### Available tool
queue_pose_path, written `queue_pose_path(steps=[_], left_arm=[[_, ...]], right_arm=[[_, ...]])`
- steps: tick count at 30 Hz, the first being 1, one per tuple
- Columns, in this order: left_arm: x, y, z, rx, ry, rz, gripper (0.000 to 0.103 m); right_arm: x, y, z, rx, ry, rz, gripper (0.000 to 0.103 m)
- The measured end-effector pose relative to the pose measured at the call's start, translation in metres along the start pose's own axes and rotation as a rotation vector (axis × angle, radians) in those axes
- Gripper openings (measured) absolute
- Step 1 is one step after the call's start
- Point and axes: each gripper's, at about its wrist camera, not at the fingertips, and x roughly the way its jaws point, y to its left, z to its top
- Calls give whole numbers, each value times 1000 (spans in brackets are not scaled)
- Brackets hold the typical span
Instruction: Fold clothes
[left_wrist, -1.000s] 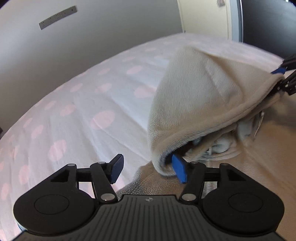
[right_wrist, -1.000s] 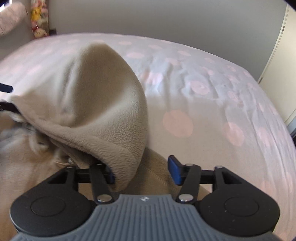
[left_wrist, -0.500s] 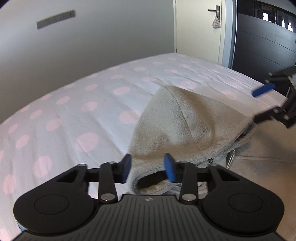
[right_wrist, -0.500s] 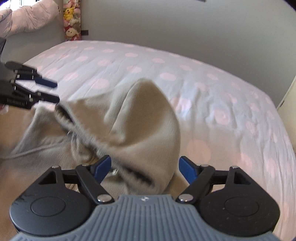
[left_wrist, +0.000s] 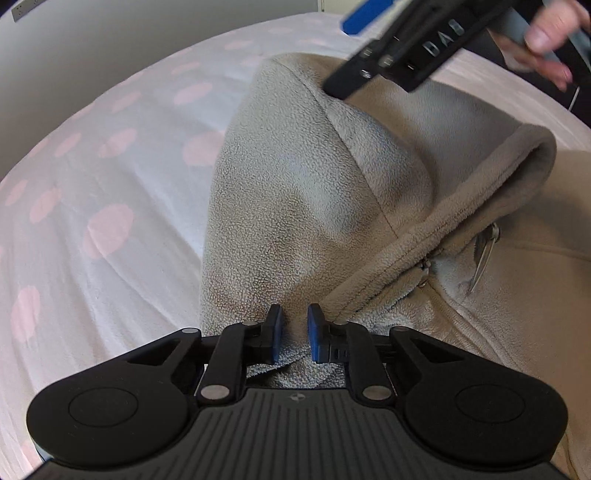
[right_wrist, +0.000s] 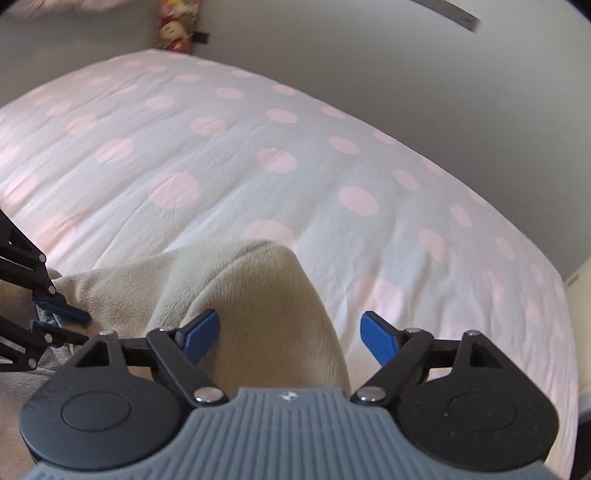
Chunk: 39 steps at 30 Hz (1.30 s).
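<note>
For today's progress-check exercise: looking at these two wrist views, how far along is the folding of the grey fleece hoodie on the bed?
Early stage. Done: the hoodie lies on the spotted bedsheet, its hood laid down over the collar. In hand: the left gripper has just been closing on the hood's base; the right gripper has just been opening, and holds nothing. Left: no body fold shows yet.

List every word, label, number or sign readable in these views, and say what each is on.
"DA": raised letters on the black body of the right gripper in the left wrist view; a blurred third character follows, unreadable.
Small round emblems on the left gripper base and the right gripper's base carry no readable text.
Nothing readable on the fleece hoodie or the bedsheet.
</note>
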Motion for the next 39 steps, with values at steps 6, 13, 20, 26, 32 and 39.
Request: queue_pose_path(steps=[6, 13, 20, 26, 32, 39], left_arm=[[4, -3, -8, -11, -10, 0, 10], [2, -5, -16, -37, -19, 9, 10], [-10, -6, -26, -71, -51, 30, 10], [-48, -2, -40, -123, -75, 36, 11], [-114, 13, -81, -188, -96, 68, 13], [-172, 13, -131, -334, -97, 51, 17]], right_arm=[[19, -7, 25, -15, 65, 160, 92], [55, -35, -7, 201, 157, 107, 94], [33, -22, -18, 291, 75, 191, 27], [-50, 15, -11, 95, -117, 226, 18], [-133, 80, -55, -162, -265, 179, 18], [-164, 193, -153, -565, -298, 54, 18]])
